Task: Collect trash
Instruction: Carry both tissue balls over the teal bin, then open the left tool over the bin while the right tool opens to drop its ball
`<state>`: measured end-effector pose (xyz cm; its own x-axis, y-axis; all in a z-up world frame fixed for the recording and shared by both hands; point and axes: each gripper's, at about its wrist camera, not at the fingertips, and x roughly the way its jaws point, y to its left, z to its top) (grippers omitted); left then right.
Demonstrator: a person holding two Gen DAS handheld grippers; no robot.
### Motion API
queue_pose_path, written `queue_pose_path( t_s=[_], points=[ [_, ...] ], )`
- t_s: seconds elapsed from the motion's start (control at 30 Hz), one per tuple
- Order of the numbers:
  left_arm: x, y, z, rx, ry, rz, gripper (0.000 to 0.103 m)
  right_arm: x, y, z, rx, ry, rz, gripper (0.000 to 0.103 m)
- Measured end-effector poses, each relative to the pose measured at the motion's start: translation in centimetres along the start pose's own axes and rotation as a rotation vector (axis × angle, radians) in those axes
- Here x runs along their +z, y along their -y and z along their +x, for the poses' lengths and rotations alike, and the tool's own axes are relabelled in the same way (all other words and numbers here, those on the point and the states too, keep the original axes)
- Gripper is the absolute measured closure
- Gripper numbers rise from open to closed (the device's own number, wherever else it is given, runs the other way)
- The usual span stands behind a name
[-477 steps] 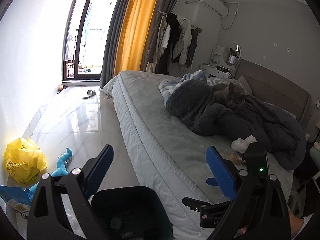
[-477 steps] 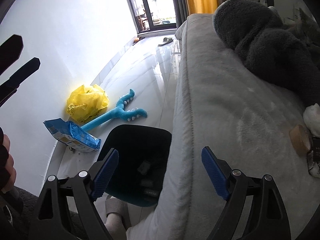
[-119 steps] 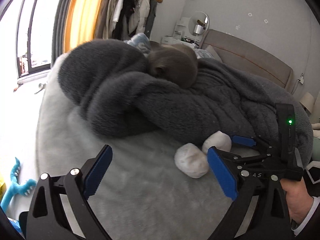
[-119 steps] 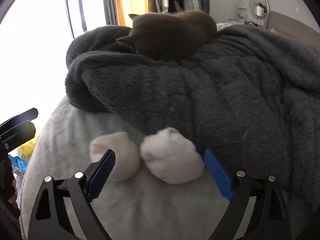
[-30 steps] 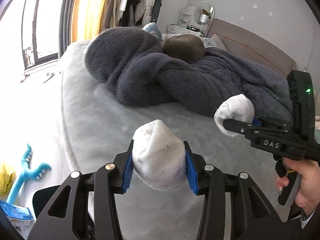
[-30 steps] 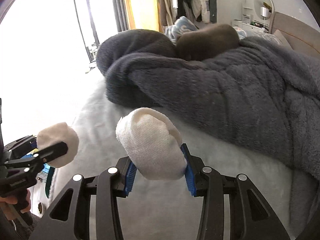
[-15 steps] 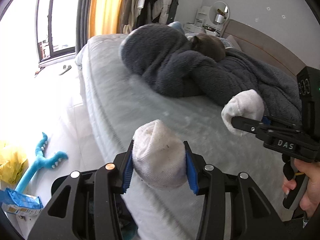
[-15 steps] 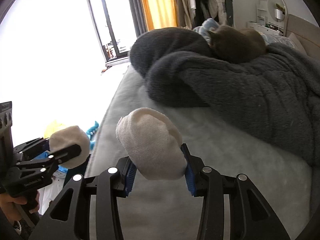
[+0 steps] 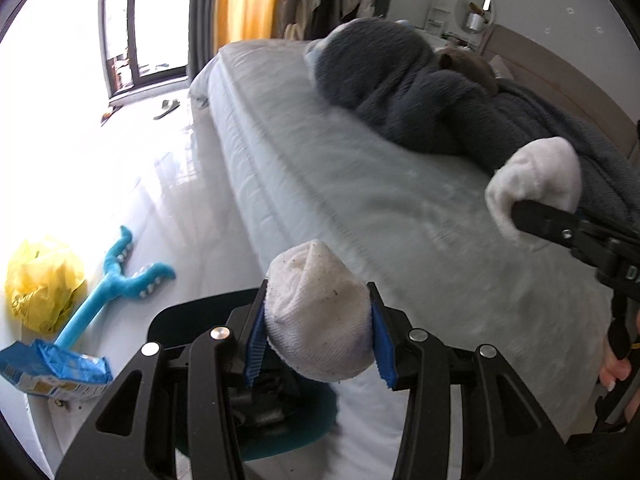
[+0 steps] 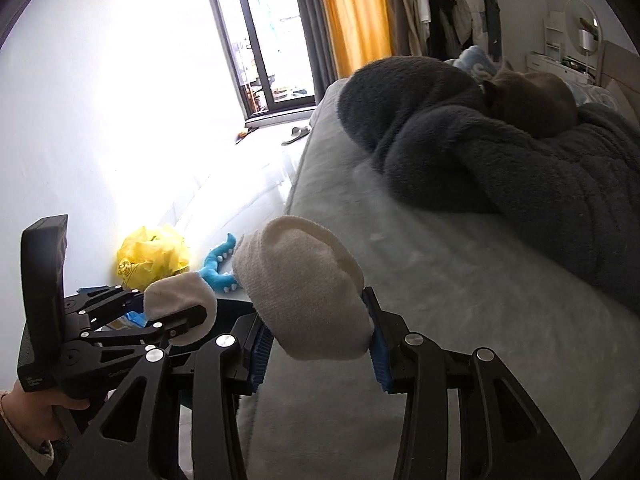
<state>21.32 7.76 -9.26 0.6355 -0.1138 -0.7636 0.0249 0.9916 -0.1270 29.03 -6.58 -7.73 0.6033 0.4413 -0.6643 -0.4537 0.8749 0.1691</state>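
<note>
Two white wads ride clamped, one in the left gripper (image 9: 318, 342) above the bin (image 9: 188, 316) at 6 o'clock, the other wad (image 10: 300, 292) in the right gripper (image 10: 318, 350) w/ mattress (image 10: 460, 320) below, so early release prob. misses.

Hardly any legible text in either view.
On the right gripper (image 9: 568, 236), seen at the right edge of the left wrist view, a pale letter "D" and part of a second letter stand on the black body, the rest cut off by the frame edge. The blue snack bag (image 9: 52, 372) on the floor carries print too small and blurred to read. The yellow plastic bag (image 10: 152, 258) shows dark markings that cannot be made out. A small line of pale print low on the left gripper (image 10: 180, 316) housing is illegible.
</note>
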Motion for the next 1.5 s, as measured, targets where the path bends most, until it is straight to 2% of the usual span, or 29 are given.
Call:
queue_pose_path(
  t_s=[0.33, 0.73, 0.9, 1.13, 1.4, 1.5],
  points=[
    [-2.3, -5.7, 1.6, 0.054, -0.113, -0.09, 0.055, 0.7, -4.4, 2.2, 0.066, -0.015, -0.029, 0.061],
    [-5.5, -11.2, 3.2, 0.027, -0.264, -0.175, 0.054, 1.3, -9.8, 6.2, 0.132, -0.062, -0.082, 0.061],
    [-5.8, -12.1, 3.0, -0.019, -0.262, -0.197, 0.05, 0.9, -10.9, 8.0, 0.13, -0.093, -0.089, 0.061],
    [-5.6, -12.8, 2.2, -0.048, -0.244, -0.213, 0.029, 0.7, -11.7, 10.0, 0.125, -0.128, -0.086, 0.061],
    [-5.2, -14.5, 0.8, -0.029, -0.194, -0.241, 0.026, -0.1, -12.5, 12.5, 0.126, -0.178, -0.081, 0.061],
    [-4.8, -14.5, 0.0, -0.002, -0.167, -0.22, 0.026, -0.6, -13.0, 13.6, 0.121, -0.202, -0.09, 0.061]
  ],
)
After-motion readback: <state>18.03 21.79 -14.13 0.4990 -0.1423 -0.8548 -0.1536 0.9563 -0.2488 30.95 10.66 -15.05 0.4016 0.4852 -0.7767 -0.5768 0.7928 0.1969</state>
